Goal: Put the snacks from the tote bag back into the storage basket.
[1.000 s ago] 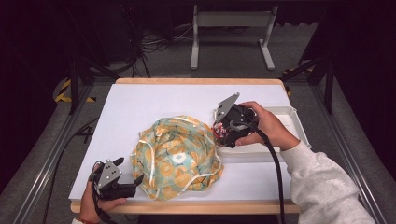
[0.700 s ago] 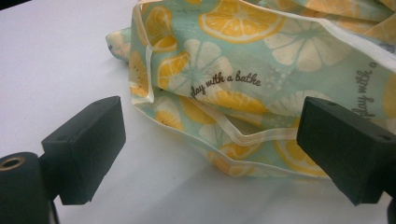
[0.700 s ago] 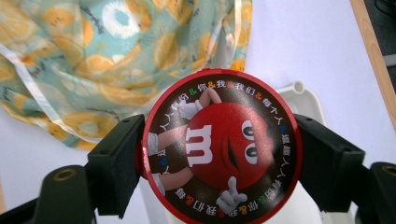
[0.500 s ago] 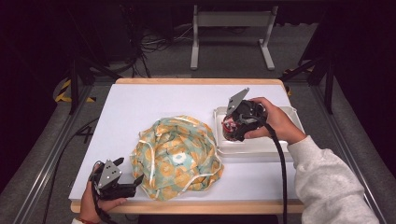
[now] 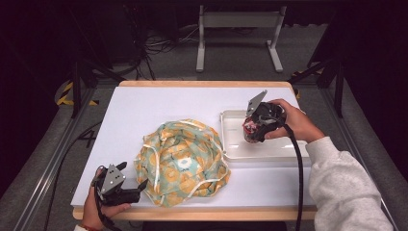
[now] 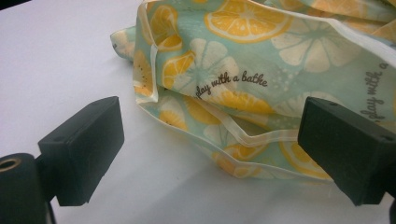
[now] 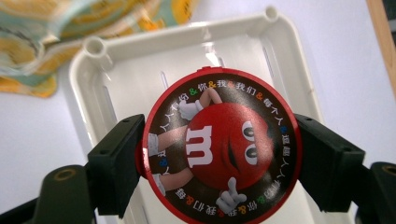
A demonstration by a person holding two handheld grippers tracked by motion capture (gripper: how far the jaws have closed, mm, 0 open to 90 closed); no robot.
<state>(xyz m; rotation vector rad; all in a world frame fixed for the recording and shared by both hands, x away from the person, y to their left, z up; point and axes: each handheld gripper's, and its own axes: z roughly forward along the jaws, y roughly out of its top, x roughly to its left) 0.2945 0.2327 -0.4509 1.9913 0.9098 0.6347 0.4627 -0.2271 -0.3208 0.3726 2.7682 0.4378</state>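
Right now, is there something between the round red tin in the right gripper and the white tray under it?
Nothing visible. The right gripper holds the round red tin directly above the white tray, whose floor looks bare. The lemon-print cloth lies beside the tray.

The person's left hand (image 5: 98, 208) is resting at about seven o'clock on the table's near edge, holding the left black two-jaw gripper (image 5: 137, 185) low, its jaws spread wide and pointing toward three o'clock. The right hand (image 5: 294, 121), in a grey sleeve (image 5: 344, 190), is reaching in from five o'clock and holding the right black two-jaw gripper (image 5: 249, 132) raised at about two o'clock, its jaws clamping a round red-rimmed candy tin (image 7: 219, 147) by its sides.
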